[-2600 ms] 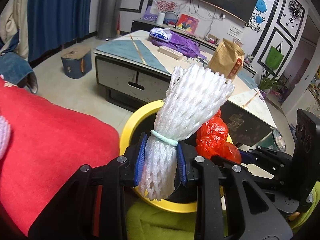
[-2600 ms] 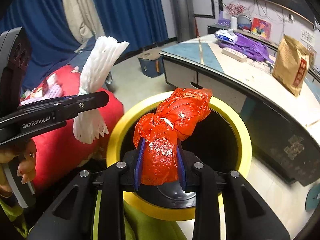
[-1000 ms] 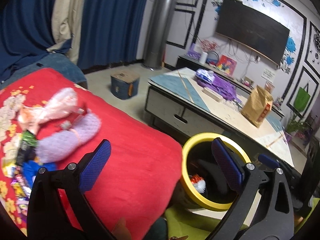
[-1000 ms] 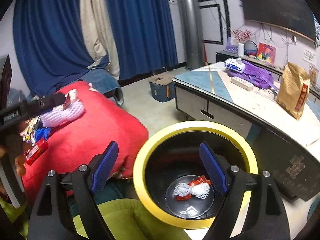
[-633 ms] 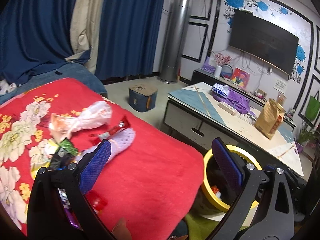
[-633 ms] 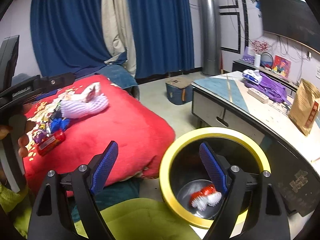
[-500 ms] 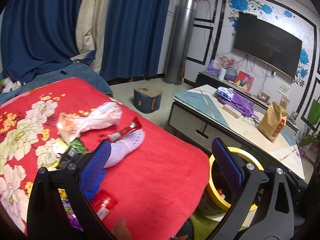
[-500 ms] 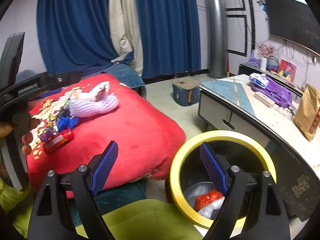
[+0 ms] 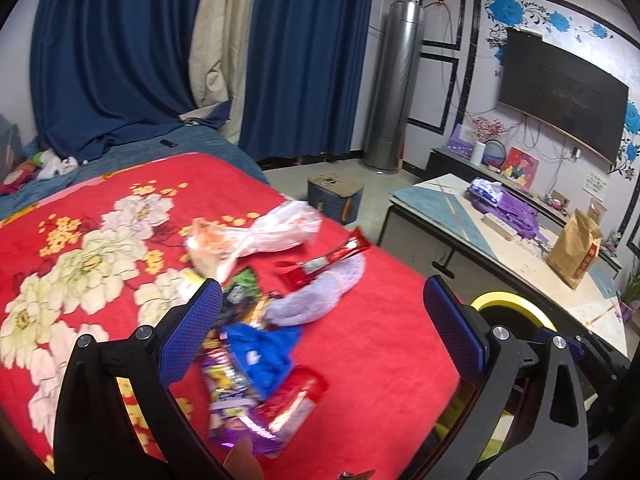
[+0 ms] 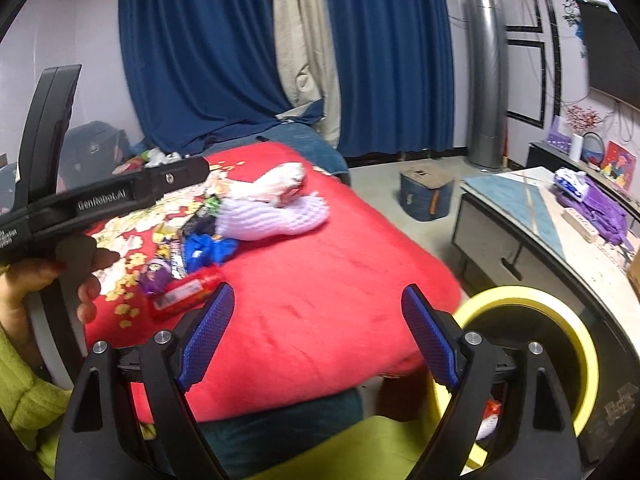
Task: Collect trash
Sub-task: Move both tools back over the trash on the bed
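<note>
A red floral blanket [image 9: 360, 360] carries a heap of litter: a lilac foam net [image 9: 316, 300], a tied plastic bag [image 9: 276, 232], a blue wrapper [image 9: 260, 352] and a red packet [image 10: 184, 292]. The yellow-rimmed bin [image 10: 560, 320] stands just beside it. Both the left gripper [image 9: 320, 320] and right gripper [image 10: 316, 332] are spread wide and empty, so the step looks like reaching for fresh pieces; next, each must lower onto one item and close

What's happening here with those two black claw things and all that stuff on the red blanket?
A person is clearing trash. The left hand-held gripper and the right hand-held gripper are both open and empty, aimed at the litter pile of wrappers and bags on the red blanket. The yellow-rimmed bin beside it already holds some trash.
</note>
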A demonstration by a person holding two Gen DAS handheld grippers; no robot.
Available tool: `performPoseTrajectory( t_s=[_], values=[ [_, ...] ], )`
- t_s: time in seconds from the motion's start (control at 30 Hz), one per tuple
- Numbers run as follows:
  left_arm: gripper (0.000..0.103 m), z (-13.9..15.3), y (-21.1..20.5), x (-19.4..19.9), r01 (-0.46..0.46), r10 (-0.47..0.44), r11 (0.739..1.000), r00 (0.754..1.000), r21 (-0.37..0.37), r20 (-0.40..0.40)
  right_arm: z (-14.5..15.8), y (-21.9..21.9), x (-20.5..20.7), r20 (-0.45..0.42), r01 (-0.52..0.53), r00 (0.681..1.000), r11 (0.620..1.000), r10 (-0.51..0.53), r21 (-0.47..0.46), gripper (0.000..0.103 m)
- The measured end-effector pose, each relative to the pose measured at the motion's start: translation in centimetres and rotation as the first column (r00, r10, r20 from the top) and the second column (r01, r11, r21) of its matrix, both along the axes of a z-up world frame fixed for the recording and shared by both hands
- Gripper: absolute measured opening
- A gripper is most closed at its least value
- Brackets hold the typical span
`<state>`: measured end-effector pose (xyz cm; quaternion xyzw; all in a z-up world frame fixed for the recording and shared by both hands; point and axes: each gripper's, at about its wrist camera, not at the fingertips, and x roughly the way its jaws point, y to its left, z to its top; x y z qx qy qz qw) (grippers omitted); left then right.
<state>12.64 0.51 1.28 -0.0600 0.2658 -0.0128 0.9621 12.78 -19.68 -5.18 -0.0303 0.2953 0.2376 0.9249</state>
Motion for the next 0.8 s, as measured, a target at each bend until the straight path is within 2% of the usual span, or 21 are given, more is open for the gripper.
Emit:
performPoseTrajectory(
  t_s=[0.17, 0.43, 0.67, 0.8],
  values=[
    [0.092, -0.5, 2.4, -0.8, -0.038, 0.038, 0.999, 0.999, 0.001, -0.023, -0.4, 2.8, 0.7, -0.027, -0.044, 0.999, 0.999, 0.043, -0.005, 0.083],
    [0.092, -1.5, 6.5, -1.7, -0.099, 0.096, 0.994, 0.993, -0.036, -0.068, -1.5, 6.0, 1.0, -0.063, -0.094, 0.994, 0.996, 0.093, -0.009, 0.083],
    [0.092, -2.7, 8.7, -2.0, -0.115, 0.101, 0.987, 0.987, -0.110, -0.124, -2.2, 7.6, 1.4, -0.093, -0.116, 0.989, 0.993, 0.114, -0.012, 0.083],
    [0.083, -3.9, 9.4, -1.9, -0.108, 0.076, 0.979, 0.981, -0.173, -0.180, -2.6, 8.4, 1.8, -0.104, -0.122, 0.987, 0.992, 0.119, -0.022, 0.083]
  ],
)
